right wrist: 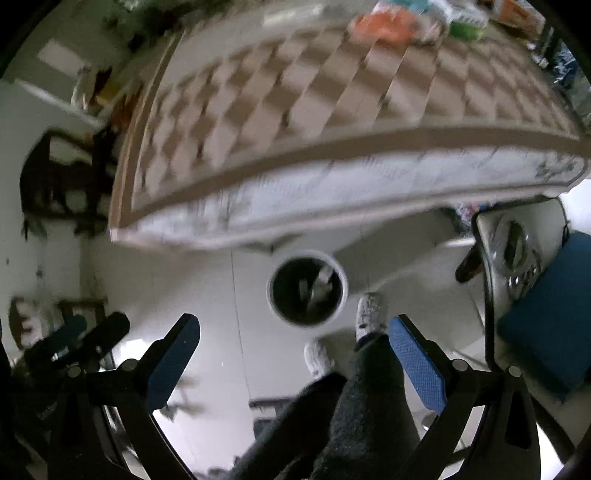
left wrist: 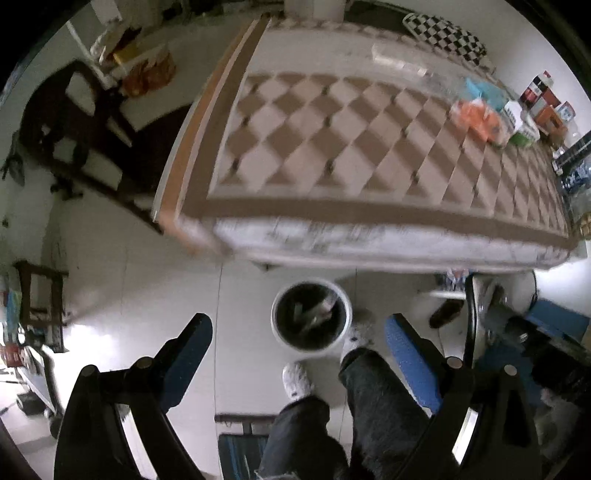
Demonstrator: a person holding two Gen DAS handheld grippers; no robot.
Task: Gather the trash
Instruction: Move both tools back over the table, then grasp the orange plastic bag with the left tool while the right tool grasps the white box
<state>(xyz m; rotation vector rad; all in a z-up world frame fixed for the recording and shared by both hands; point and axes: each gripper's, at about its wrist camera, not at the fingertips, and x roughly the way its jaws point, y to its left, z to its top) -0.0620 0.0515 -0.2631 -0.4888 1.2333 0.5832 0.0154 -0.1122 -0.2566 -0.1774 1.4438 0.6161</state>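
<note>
A white round trash bin [left wrist: 311, 318] with a dark liner stands on the floor in front of the table; it holds some scraps. It also shows in the right wrist view [right wrist: 307, 288]. My left gripper [left wrist: 299, 332] is open and empty, high above the bin. My right gripper [right wrist: 294, 334] is open and empty, also above the bin. An orange wrapper [left wrist: 476, 118] and other packets lie at the far right of the checkered table [left wrist: 332, 155]; the wrapper shows blurred in the right wrist view [right wrist: 384, 24].
The person's legs and white shoes [left wrist: 295, 380] stand beside the bin. Dark wooden chairs [left wrist: 74, 122] stand left of the table. A blue cushion [right wrist: 546, 314] and a metal-framed chair are at the right. Boxes and cans [left wrist: 546, 99] crowd the table's far right end.
</note>
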